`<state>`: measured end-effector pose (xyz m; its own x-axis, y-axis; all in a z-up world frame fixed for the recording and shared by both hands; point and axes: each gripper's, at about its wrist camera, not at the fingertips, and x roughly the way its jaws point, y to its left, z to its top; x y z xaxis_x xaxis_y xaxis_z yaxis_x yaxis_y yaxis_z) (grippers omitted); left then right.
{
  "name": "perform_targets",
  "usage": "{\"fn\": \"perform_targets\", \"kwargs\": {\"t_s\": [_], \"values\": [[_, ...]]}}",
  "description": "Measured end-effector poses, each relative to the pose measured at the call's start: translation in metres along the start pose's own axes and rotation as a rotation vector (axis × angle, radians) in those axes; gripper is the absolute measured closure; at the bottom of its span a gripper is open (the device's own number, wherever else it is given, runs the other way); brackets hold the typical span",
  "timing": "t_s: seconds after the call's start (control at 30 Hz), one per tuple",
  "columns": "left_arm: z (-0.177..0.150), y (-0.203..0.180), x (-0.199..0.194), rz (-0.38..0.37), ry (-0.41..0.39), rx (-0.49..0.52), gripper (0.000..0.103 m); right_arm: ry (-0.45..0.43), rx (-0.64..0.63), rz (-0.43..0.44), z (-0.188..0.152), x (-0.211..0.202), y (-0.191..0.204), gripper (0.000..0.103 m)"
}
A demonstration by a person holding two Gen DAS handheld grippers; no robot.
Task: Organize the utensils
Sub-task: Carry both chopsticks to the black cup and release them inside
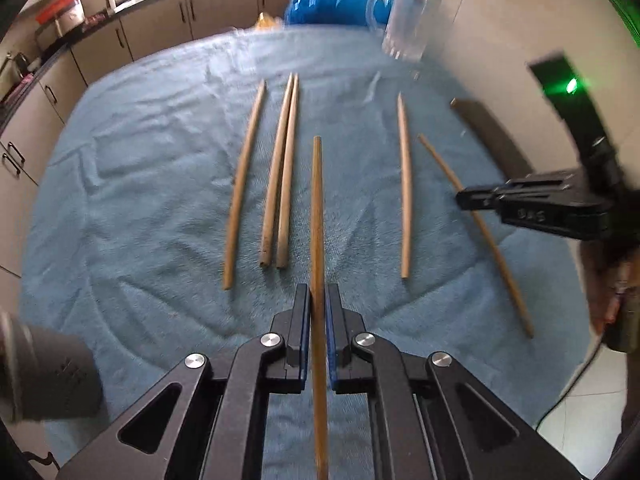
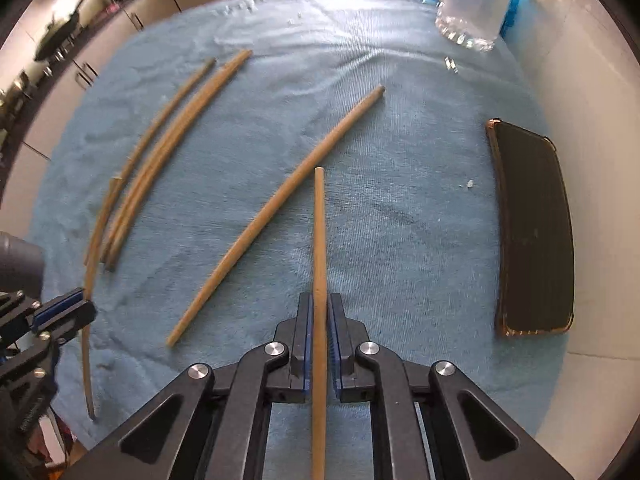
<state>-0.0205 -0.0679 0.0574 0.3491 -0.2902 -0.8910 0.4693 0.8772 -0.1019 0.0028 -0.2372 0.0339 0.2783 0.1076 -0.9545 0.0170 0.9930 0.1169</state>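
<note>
Several wooden chopsticks lie on a blue towel (image 1: 160, 200). My left gripper (image 1: 318, 292) is shut on a chopstick (image 1: 317, 208) that runs forward between its fingers. My right gripper (image 2: 319, 302) is shut on another chopstick (image 2: 319, 232) in the same way. Loose chopsticks lie to the left (image 1: 244, 184), as a touching pair (image 1: 282, 168), and to the right (image 1: 405, 184). In the left wrist view the right gripper (image 1: 520, 204) shows at the right edge, holding its chopstick (image 1: 476, 220). In the right wrist view the left gripper (image 2: 60, 312) shows at the left edge.
A clear glass (image 2: 472, 4) stands at the far right of the towel (image 2: 400, 200). A black phone (image 2: 534, 232) lies at the towel's right edge beside a white wall. A blue bag (image 1: 332, 0) sits behind the table. Kitchen cabinets (image 1: 160, 28) run along the left.
</note>
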Motion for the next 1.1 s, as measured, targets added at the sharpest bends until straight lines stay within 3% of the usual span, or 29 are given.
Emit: {"fn": "perform_targets", "kwargs": {"t_s": [0.27, 0.53, 0.7, 0.8, 1.0, 1.1], "values": [[-0.042, 0.020, -0.068, -0.093, -0.182, -0.061, 0.096, -0.234, 0.011, 0.072, -0.041, -0.063, 0.006, 0.095], [-0.075, 0.048, -0.148, -0.096, -0.376, -0.150, 0.096, -0.427, -0.020, 0.146, -0.060, -0.126, 0.048, 0.095], [-0.087, 0.091, -0.198, -0.039, -0.524, -0.249, 0.096, -0.551, -0.048, 0.263, -0.054, -0.159, 0.094, 0.095], [-0.090, 0.120, -0.221, 0.041, -0.609, -0.316, 0.096, -0.609, -0.072, 0.339, -0.041, -0.167, 0.130, 0.095], [-0.084, 0.174, -0.237, 0.110, -0.682, -0.439, 0.096, -0.705, -0.102, 0.483, -0.017, -0.177, 0.204, 0.095], [-0.074, 0.195, -0.234, 0.119, -0.720, -0.467, 0.096, -0.751, -0.112, 0.514, -0.006, -0.177, 0.236, 0.095]]}}
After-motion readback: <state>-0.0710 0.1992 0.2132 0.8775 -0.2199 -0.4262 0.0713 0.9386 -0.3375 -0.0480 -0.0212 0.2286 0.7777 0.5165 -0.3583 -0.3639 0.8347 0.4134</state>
